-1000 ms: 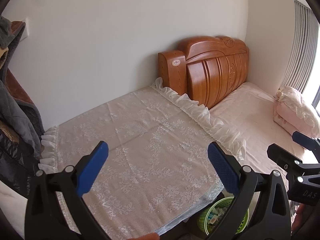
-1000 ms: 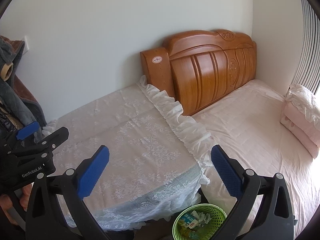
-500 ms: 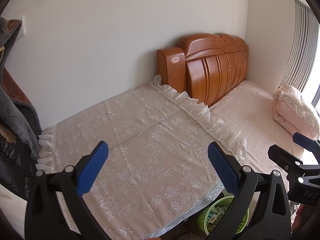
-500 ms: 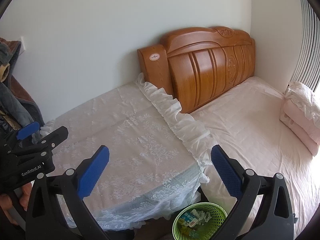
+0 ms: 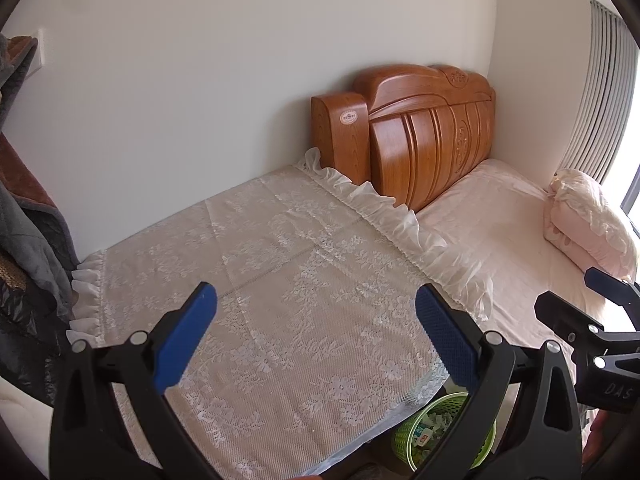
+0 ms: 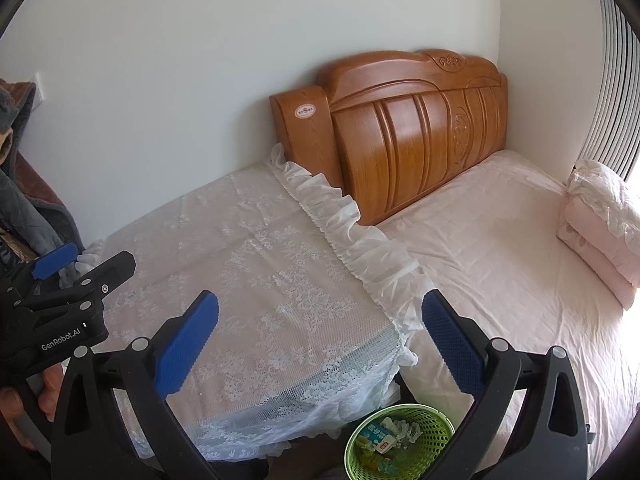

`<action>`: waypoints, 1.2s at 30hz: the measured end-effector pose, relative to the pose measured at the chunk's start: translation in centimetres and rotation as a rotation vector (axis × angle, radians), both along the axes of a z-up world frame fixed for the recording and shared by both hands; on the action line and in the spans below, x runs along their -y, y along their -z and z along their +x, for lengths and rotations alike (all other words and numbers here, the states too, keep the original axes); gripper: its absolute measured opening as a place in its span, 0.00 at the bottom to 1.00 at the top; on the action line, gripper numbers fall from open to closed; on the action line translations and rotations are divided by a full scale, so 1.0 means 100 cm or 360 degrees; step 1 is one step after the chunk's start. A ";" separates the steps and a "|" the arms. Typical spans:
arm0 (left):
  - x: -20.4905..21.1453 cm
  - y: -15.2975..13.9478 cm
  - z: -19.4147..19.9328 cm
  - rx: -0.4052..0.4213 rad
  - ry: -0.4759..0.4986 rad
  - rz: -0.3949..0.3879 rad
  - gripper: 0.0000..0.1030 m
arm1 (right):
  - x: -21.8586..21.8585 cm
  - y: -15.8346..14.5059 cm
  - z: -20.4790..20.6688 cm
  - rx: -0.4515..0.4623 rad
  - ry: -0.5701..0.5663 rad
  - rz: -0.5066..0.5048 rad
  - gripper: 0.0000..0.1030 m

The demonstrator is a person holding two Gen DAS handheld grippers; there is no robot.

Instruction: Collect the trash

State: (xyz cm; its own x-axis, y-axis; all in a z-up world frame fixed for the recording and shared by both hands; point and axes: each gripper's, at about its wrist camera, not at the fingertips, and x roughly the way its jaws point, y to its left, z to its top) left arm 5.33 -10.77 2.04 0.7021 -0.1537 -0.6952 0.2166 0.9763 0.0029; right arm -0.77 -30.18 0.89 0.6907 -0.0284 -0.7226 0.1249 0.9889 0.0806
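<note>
A green mesh waste basket (image 6: 400,440) holding several bits of paper and wrappers stands on the floor between the lace-covered table and the bed; it also shows in the left wrist view (image 5: 436,432), partly behind a finger. My left gripper (image 5: 316,336) is open and empty above the table's lace cloth (image 5: 280,280). My right gripper (image 6: 320,340) is open and empty, above the table's right front corner and the basket. No loose trash shows on the table or the bed.
A bed with pink sheet (image 6: 500,260) and wooden headboard (image 6: 400,132) lies on the right, with a folded pink quilt (image 6: 600,224) at its far side. Clothes (image 5: 24,220) hang at the left edge. A white wall stands behind.
Both grippers have tilted slightly down and drawn back a little, so the table and bed sit a bit lower in view. Both stay open and empty.
</note>
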 end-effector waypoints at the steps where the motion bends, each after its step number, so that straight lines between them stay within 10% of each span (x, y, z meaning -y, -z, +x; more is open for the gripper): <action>1: 0.000 0.000 0.001 -0.0001 0.0002 -0.0001 0.92 | 0.000 0.000 0.000 -0.0002 0.0001 0.0000 0.98; 36: 0.004 0.006 0.015 -0.0049 0.0059 -0.0022 0.92 | 0.002 0.008 0.011 -0.0053 0.0026 0.0001 0.98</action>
